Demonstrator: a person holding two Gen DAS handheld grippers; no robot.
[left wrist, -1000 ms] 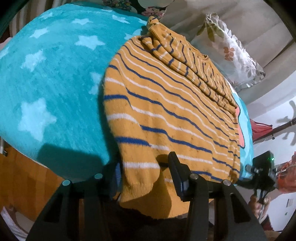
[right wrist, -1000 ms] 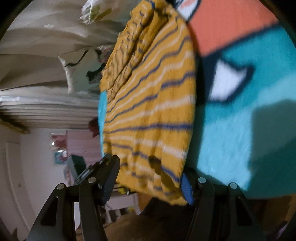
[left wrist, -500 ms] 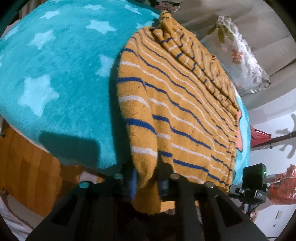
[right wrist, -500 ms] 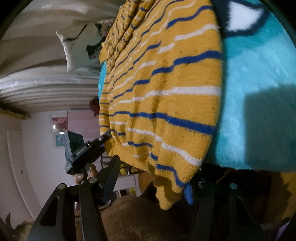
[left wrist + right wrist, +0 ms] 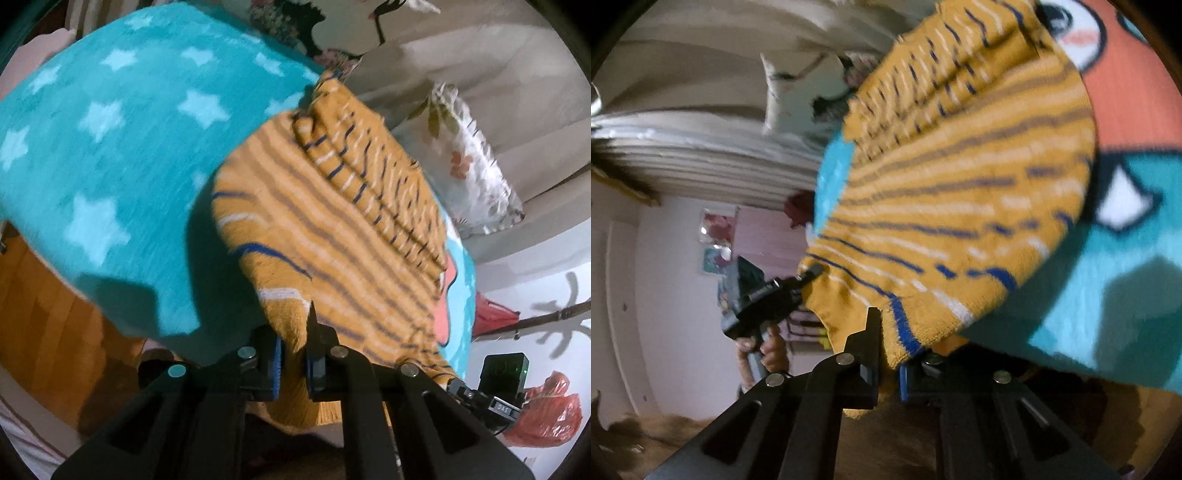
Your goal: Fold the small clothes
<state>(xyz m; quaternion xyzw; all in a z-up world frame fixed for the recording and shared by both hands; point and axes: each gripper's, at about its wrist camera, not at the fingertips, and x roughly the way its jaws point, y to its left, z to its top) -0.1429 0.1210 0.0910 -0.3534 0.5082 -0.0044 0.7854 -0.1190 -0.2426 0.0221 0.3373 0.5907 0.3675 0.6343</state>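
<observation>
A mustard sweater (image 5: 332,229) with blue and white stripes lies on a turquoise star blanket (image 5: 129,147), sleeves folded in along its far side. My left gripper (image 5: 293,354) is shut on one corner of the near hem, which is raised off the blanket edge. In the right wrist view the sweater (image 5: 960,177) fans out over the blanket (image 5: 1126,258). My right gripper (image 5: 888,358) is closing tight on the other hem corner, pads pressing the knit. The left gripper (image 5: 810,273) shows there too, held by a hand (image 5: 764,350), pinching its corner.
A floral pillow (image 5: 472,177) and beige bedding (image 5: 480,55) lie beyond the sweater. An orange wooden bed side (image 5: 44,314) drops below the blanket's near edge. A red plastic bag (image 5: 546,413) hangs at the lower right by a white wall (image 5: 665,295).
Both grippers went from open around the hem to shut on it, left first, then right. Both have risen, lifting the near hem off the blanket edge.
</observation>
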